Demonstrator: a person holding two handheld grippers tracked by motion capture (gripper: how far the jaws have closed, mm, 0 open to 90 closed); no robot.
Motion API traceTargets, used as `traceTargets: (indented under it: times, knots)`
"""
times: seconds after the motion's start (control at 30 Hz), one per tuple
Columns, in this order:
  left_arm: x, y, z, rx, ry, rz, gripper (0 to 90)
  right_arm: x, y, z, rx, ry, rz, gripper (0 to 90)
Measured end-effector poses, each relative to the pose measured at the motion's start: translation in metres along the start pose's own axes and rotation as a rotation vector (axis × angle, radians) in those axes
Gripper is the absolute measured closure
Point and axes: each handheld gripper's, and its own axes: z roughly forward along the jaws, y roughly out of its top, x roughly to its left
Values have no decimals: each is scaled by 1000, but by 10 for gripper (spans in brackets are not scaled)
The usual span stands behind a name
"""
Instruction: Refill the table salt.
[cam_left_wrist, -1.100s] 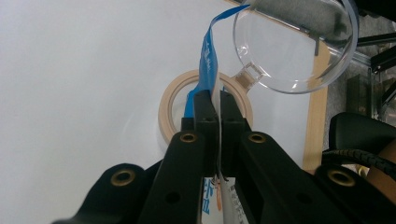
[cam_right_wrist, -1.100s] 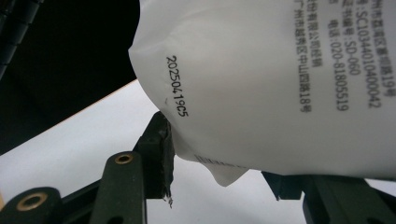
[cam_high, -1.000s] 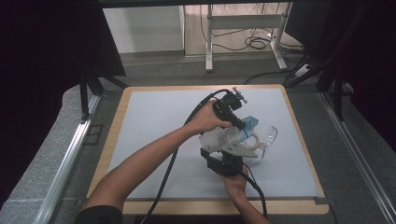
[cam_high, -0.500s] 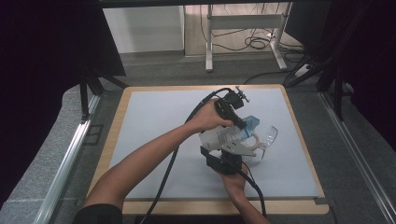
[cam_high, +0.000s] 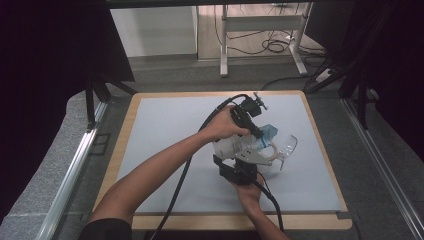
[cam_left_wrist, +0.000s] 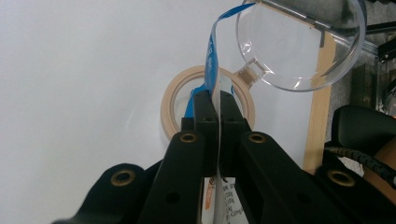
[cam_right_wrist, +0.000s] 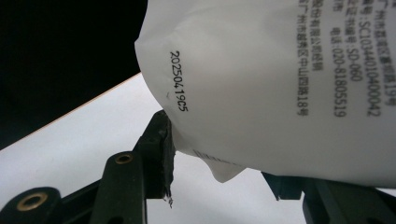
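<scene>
The left gripper is pinching its fingers together on the thin top edge of a white printed pouch, the blue-trimmed seal rising between the pads toward the upper middle of the left gripper view. The right gripper is clamping the pouch's lower bulge, its fingers pressing in from both sides at the bottom of its own frame. In the high view the pouch is hanging just right of centre, above the pale tabletop. Just behind it a clear plastic bowl is lying tilted, and a roll of tape is resting flat below the left fingers.

The step in hand looks like steadying the pouch from both ends for opening or pouring. The next move probably calls for tipping it toward the bowl without loosening either grip. The pouch looks soft, full and wrinkled, with dark printed lettering.
</scene>
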Motion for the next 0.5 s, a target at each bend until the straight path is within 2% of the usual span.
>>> traceTargets:
  times: [0.5]
  knots:
    - [-4, 5, -4, 7, 2, -3, 900, 0, 7, -7, -16, 34, 29, 508]
